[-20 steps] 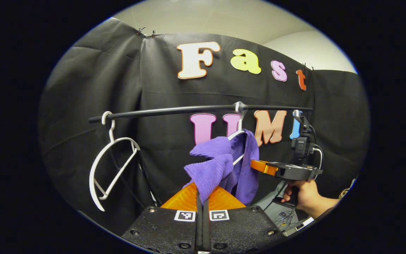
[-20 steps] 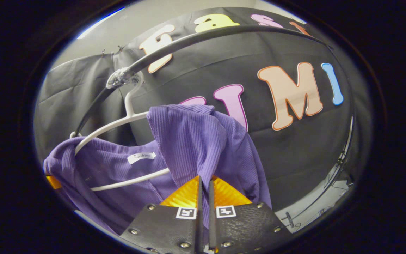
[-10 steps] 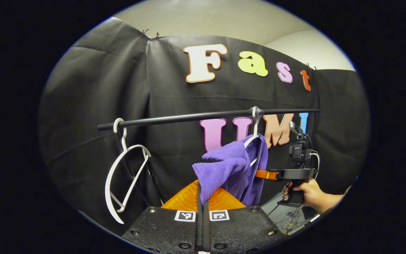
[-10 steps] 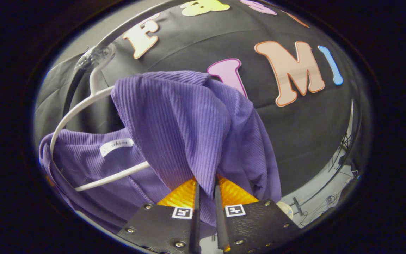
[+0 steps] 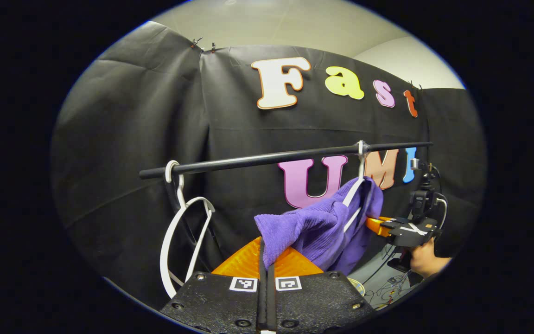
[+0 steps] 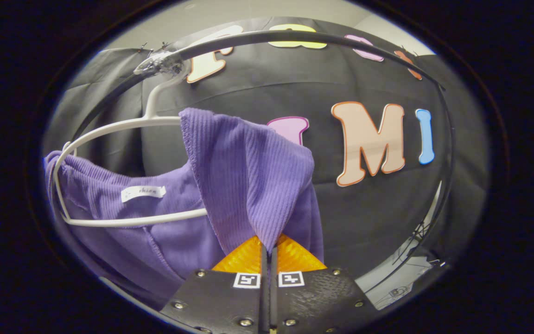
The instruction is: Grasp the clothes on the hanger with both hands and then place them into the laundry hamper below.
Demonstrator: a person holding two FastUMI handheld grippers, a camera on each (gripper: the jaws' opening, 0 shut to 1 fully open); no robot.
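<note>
A purple ribbed garment (image 5: pixel 322 227) hangs on a white hanger (image 5: pixel 352 192) from a black rail (image 5: pixel 271 158). My left gripper (image 5: pixel 265 248) is shut on one shoulder of it, pulled off toward me. In the right gripper view the same purple garment (image 6: pixel 248 185) drapes over the white hanger (image 6: pixel 123 125), and my right gripper (image 6: pixel 269 246) is shut on its other shoulder. The right gripper (image 5: pixel 378 225) also shows in the left gripper view, behind the cloth, held by a hand (image 5: pixel 422 260). The hamper is out of sight.
A second, bare white hanger (image 5: pixel 183 232) hangs near the left end of the rail. Cables and small items lie on the floor (image 5: pixel 380 287) at lower right. The black rail (image 6: pixel 295 37) arcs overhead in the right gripper view.
In the left gripper view the rail, hangers and garment have shifted right. The right gripper has closed tighter on the cloth. The garment's shoulders are stretched further from the hanger.
</note>
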